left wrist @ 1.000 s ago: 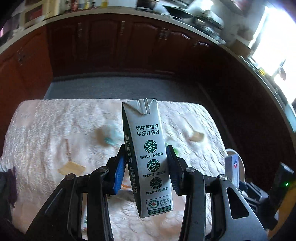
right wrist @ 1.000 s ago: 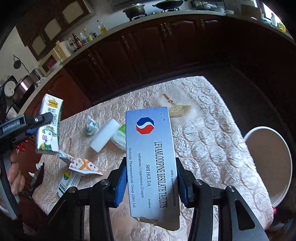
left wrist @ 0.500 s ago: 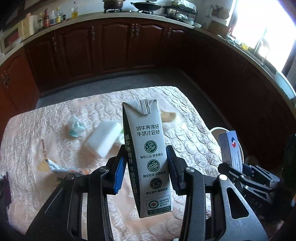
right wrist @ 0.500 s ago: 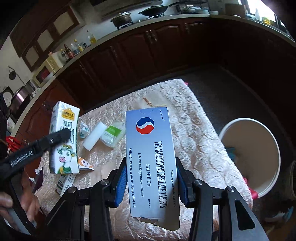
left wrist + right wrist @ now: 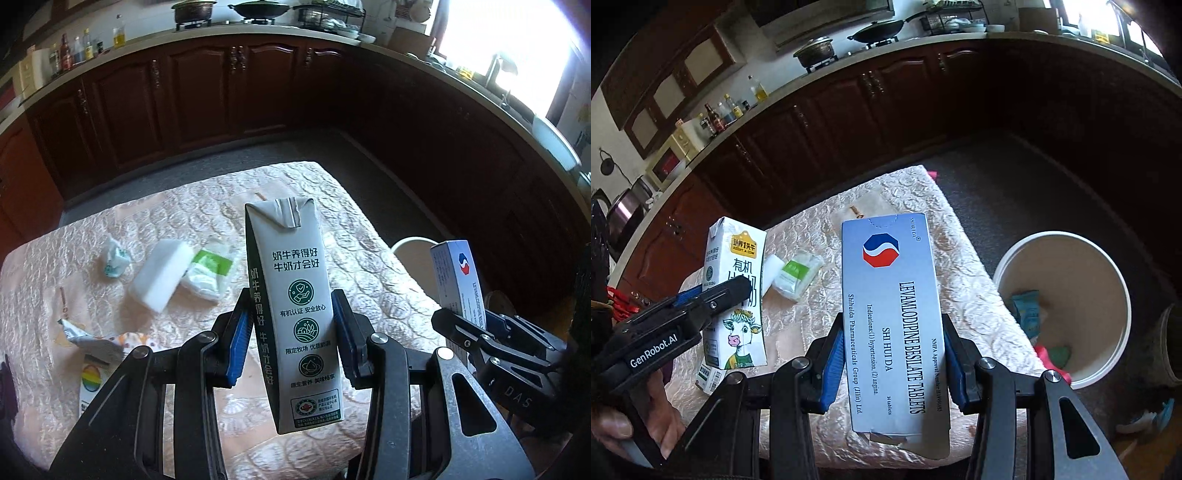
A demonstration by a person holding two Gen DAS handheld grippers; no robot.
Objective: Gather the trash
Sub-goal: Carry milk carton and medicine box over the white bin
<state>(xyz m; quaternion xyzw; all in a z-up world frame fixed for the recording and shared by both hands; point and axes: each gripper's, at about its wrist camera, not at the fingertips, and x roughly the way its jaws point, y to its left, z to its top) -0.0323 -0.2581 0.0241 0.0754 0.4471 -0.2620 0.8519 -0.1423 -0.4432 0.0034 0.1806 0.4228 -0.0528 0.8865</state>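
A dark-wood kitchen runs round the back, with pans on the hob and bottles along the worktop; in front stands a low counter (image 5: 192, 206) under a quilted cream cover. The left hand-held gripper (image 5: 291, 343) is clamped on an upright milk carton (image 5: 291, 295), its blue pads pressed to the two narrow sides. The right hand-held gripper (image 5: 890, 354) grips a blue-grey tablet box (image 5: 890, 306) the same way, held up on end above the counter's right-hand end. Just beside that end, on the floor, sits a round white bin (image 5: 1108, 269) with a few wrappers already in it.

The step in hand looks like carrying both pieces over to the bin. To do it well, bring each one fully over the open mouth, well inside the rim, before letting go. Take them one after the other, the tablet box first since it is nearer, so the two tools do not knock together. The carton is tall and light; I would lower it close to the opening so it cannot bounce off the rim.

Trash left on the cover: a white sponge block (image 5: 162, 277), a green-and-white packet (image 5: 207, 273) touching it, a crumpled wrapper (image 5: 116, 258), a torn foil sachet (image 5: 99, 343) and a small carton (image 5: 88, 384) near the left edge.
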